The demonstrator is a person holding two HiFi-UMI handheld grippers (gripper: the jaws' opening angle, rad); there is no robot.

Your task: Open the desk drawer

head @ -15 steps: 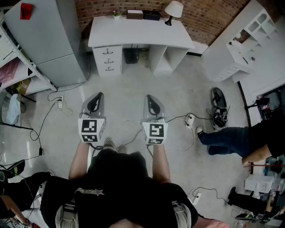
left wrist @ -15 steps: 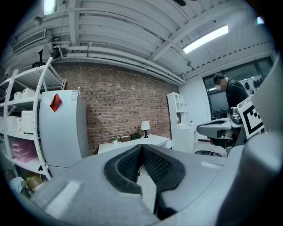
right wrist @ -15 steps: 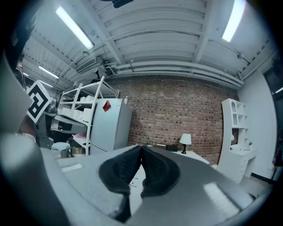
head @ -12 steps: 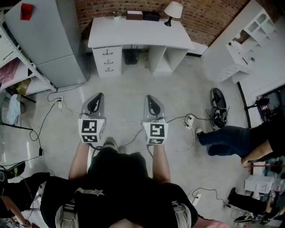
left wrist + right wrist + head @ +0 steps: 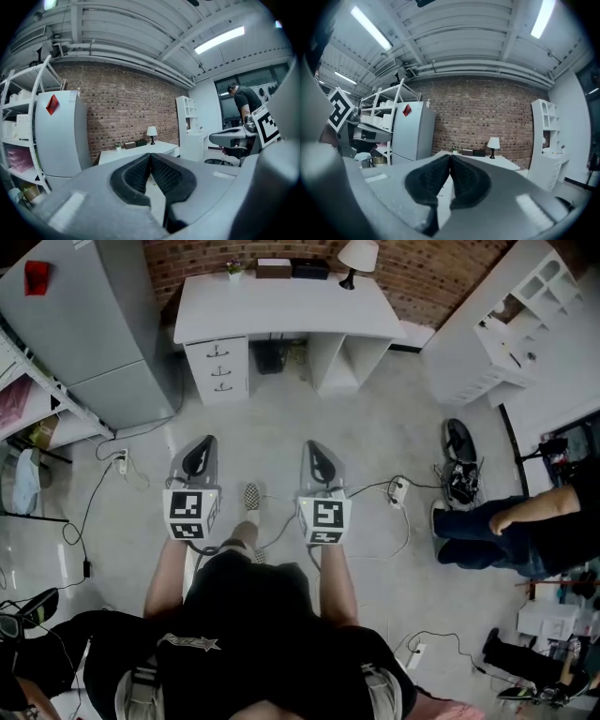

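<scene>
While the person is standing out on the open floor (image 5: 281, 427), both grippers are pointing ahead toward the white surface (image 5: 281, 306) that's sitting against the brick wall (image 5: 441, 268). The left gripper (image 5: 207, 441) is sitting fully closed with nothing in it. In the left gripper view its dark ribbed pads (image 5: 136, 176) are pressing together tip to tip. The right gripper (image 5: 313, 446) is doing the same thing, pads (image 5: 466, 180) meeting at the tip and holding nothing. They're running side by side with a gap between them, and the person's shoe (image 5: 251, 495) is poking out on the floor in that gap.

The drawer stack (image 5: 217, 367) is sitting under the left end of the surface: three drawers one above the other, each wearing a small dark handle, and all of them are looking flush shut. Both grippers are hanging well apart from it, with bare floor in between.

Up top, a lamp (image 5: 357, 256) is standing near the back right, and a black box (image 5: 309, 268), a brown box (image 5: 273, 267) and a small plant (image 5: 232, 267) are lining up along the back edge. A tall gray fridge (image 5: 84, 324) with a red tag (image 5: 36, 276) is standing just left of the drawers, and a white shelf unit (image 5: 511, 324) is sitting off to the right. Cables (image 5: 370, 489) are trailing over the floor, and another person (image 5: 525, 531) is showing at the right edge.
</scene>
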